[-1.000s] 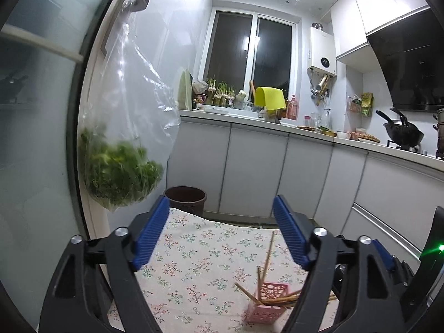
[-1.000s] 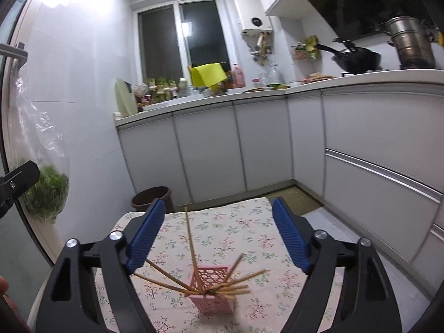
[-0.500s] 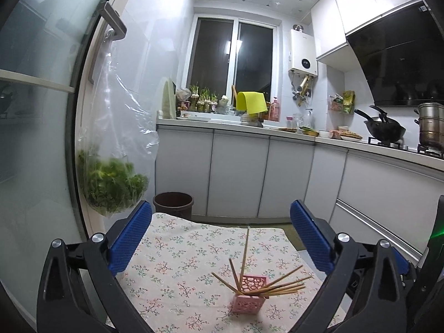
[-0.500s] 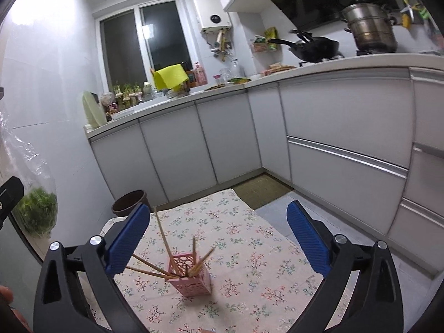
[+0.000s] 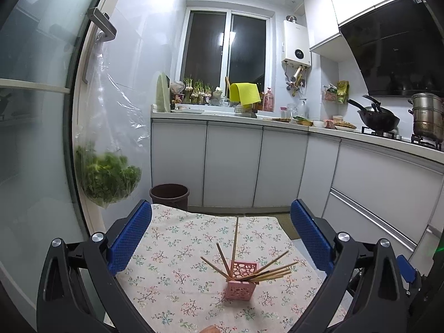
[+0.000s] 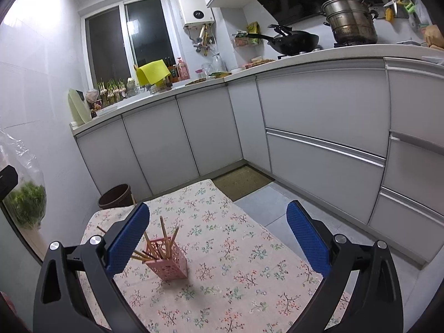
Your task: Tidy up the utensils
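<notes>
Left gripper (image 5: 220, 233), right gripper (image 6: 217, 234) spread wide, empty. Pink perforated plastic holder (image 6: 167, 263) of wooden chopsticks (image 5: 266, 273) (splayed) mid floral tablecloth (image 6: 236, 277); edges apparently clear.

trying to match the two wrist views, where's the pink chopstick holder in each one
Left wrist: the pink chopstick holder stands low and right of centre on the floral tablecloth, between the open jaws, nearer the right one.
Right wrist: the holder sits low and left of centre, just beside the left jaw.
Shared landmark: the brown bin on the floor beyond the table's far left corner.
</notes>
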Available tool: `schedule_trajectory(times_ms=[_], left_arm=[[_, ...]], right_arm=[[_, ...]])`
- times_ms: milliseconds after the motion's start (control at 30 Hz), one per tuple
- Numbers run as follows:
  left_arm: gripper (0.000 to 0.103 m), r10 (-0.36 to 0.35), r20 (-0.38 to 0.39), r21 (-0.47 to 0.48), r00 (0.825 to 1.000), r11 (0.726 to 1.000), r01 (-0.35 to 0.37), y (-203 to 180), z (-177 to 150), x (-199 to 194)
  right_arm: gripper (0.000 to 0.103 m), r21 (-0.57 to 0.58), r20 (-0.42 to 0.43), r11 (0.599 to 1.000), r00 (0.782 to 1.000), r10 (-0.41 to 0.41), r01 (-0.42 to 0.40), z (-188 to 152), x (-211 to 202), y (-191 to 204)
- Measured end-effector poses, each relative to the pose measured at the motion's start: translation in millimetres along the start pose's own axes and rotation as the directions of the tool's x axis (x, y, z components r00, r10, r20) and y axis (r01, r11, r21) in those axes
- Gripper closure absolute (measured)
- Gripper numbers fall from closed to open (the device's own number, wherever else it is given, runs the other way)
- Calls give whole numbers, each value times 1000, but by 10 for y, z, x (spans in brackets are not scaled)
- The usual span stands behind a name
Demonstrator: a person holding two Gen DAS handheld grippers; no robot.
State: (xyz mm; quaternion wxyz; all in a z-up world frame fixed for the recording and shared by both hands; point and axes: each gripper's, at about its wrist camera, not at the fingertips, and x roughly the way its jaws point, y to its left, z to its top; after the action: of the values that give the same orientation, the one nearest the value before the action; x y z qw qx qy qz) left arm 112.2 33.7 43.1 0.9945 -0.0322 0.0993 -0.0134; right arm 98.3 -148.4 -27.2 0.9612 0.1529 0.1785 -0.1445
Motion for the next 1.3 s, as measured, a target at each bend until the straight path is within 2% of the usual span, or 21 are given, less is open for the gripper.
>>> schedule_trajectory(times_ms=[100,267,533,933,1300], left_arm=[[7,-2,-15,5,1000,1000,2,-44,-24,-47],[7,3,-31,32,1000,999,-2,-153,-31,-185],[7,35,-68,19,997,999,-34,-230,-86,-312],[7,90,-104,18,990,996,-89,-198,-200,-214],[7,120,-115,18,986,993,-119,-163,-272,-138]], right_arm=[[7,-12,-29,1000,1000,-4,3,-13,-53,-15],[7,-27,-32,999,999,-30,29,-13,-226,-54],[7,-78,-43,995,997,-63,59,15,-372,-61],[7,-105,-93,991,992,-88,78,-88,-169,-70],[7,-130,-133,990,988,-79,62,-193,-70,-30]])
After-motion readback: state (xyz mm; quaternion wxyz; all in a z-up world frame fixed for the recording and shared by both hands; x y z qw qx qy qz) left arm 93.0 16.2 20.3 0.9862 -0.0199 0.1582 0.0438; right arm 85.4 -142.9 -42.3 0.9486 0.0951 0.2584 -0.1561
